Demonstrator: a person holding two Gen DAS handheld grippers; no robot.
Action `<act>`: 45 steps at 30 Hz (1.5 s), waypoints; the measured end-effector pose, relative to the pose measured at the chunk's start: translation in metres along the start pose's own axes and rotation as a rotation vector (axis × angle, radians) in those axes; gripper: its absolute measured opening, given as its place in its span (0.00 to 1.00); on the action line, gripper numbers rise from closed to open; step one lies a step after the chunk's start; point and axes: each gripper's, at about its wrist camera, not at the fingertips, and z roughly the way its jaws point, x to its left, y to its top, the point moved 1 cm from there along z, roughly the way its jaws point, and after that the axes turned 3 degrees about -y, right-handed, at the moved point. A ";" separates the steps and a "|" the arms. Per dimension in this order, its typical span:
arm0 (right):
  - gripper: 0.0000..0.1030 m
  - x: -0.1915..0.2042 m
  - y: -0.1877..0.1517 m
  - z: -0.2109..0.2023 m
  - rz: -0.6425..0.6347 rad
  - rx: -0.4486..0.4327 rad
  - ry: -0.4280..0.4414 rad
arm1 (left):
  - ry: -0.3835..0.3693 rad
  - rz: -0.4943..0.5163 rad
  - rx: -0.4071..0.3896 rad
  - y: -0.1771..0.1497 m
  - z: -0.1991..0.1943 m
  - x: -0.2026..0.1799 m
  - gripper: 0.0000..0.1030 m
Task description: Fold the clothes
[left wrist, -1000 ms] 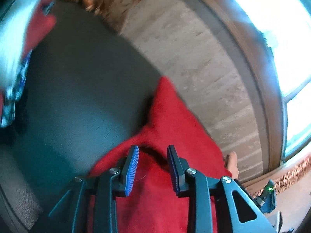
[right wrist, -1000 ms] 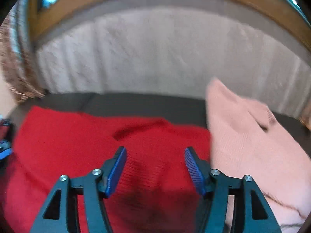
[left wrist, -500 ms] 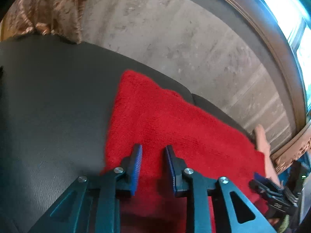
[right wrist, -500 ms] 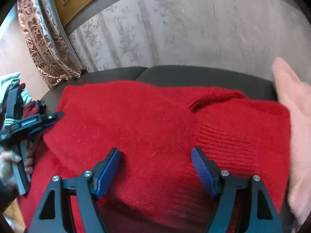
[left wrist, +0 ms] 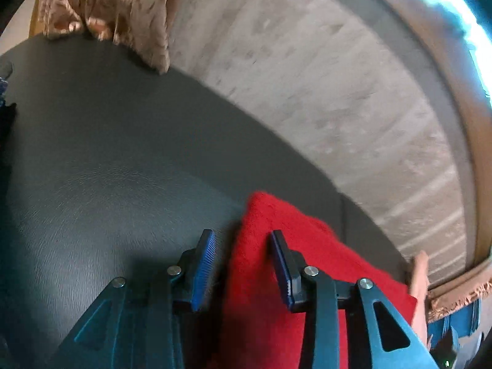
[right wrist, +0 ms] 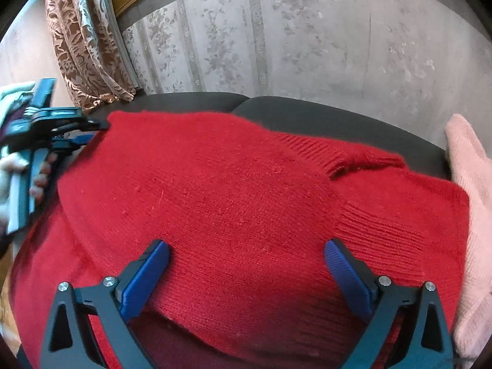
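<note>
A red knitted sweater (right wrist: 233,190) lies spread on a dark grey padded surface (left wrist: 107,160), its ribbed hem toward the right. My right gripper (right wrist: 246,273) hangs just above the sweater's middle, its jaws opening wide, and the pads touch no cloth. My left gripper (left wrist: 243,261) is at the sweater's (left wrist: 276,292) left edge. Its jaws are opening and the edge lies loose between them, not pinched. In the right wrist view the left gripper (right wrist: 93,130) shows at the sweater's far-left corner, held by a hand (right wrist: 40,178).
A pale pink knitted garment (right wrist: 470,203) lies against the sweater's right side. A patterned wall (right wrist: 276,37) rises just behind the surface, and a brown curtain (right wrist: 86,46) hangs at the back left. Bare grey surface stretches left of the sweater (left wrist: 77,215).
My left gripper has slid left from over the sweater to its left edge and its jaws have widened. My right gripper has dropped closer to the sweater and opened much wider.
</note>
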 end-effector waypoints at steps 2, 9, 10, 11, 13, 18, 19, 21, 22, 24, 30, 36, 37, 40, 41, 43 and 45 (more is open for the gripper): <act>1.00 -0.001 0.000 -0.001 0.003 -0.003 0.014 | -0.082 -0.041 0.038 0.006 0.011 0.008 0.40; 1.00 -0.004 0.000 -0.002 0.013 -0.011 0.028 | -0.197 0.010 0.120 0.005 0.024 -0.003 0.09; 1.00 -0.004 0.000 -0.002 0.013 -0.011 0.028 | -0.179 0.051 0.066 0.004 0.015 -0.010 0.08; 1.00 -0.004 0.000 -0.002 0.011 -0.011 0.026 | -0.138 0.115 -0.006 0.001 0.002 -0.020 0.08; 1.00 -0.003 0.000 -0.001 0.009 -0.011 0.023 | 0.026 0.301 -0.109 -0.013 -0.009 -0.046 0.08; 1.00 -0.003 0.001 -0.001 0.004 -0.010 0.018 | 0.379 0.567 -0.074 -0.041 0.043 -0.065 0.19; 1.00 -0.003 0.001 -0.002 0.004 -0.010 0.017 | 0.384 0.557 -0.086 -0.036 0.041 -0.067 0.22; 1.00 -0.004 0.001 -0.002 0.005 -0.009 0.017 | 0.364 0.480 -0.070 -0.025 0.040 -0.061 0.25; 1.00 -0.005 0.001 -0.002 0.007 -0.010 0.020 | 0.364 0.425 -0.071 -0.021 0.035 -0.057 0.26; 1.00 -0.007 0.000 -0.003 0.013 -0.012 0.028 | 0.393 0.328 -0.148 -0.021 0.005 -0.048 0.25; 1.00 -0.017 0.001 -0.006 0.052 -0.024 0.081 | 0.260 0.445 -0.209 -0.062 -0.034 -0.078 0.24; 1.00 -0.020 0.028 -0.026 0.072 -0.075 0.099 | 0.227 0.573 -0.100 -0.087 -0.007 -0.107 0.24; 1.00 -0.020 0.030 -0.022 0.058 -0.059 0.086 | 0.239 0.569 -0.083 -0.090 -0.004 -0.104 0.24; 1.00 -0.024 0.016 0.002 0.035 0.017 0.084 | 0.225 0.509 -0.109 -0.094 -0.019 -0.081 0.26; 1.00 -0.024 0.014 0.000 0.028 0.000 0.090 | 0.208 0.486 -0.113 -0.094 -0.024 -0.078 0.26; 1.00 -0.025 0.014 0.000 0.021 -0.004 0.090 | 0.179 0.444 -0.107 -0.092 -0.027 -0.073 0.26; 1.00 -0.021 0.015 0.001 0.000 0.000 0.063 | 0.187 0.452 -0.110 -0.088 -0.020 -0.076 0.27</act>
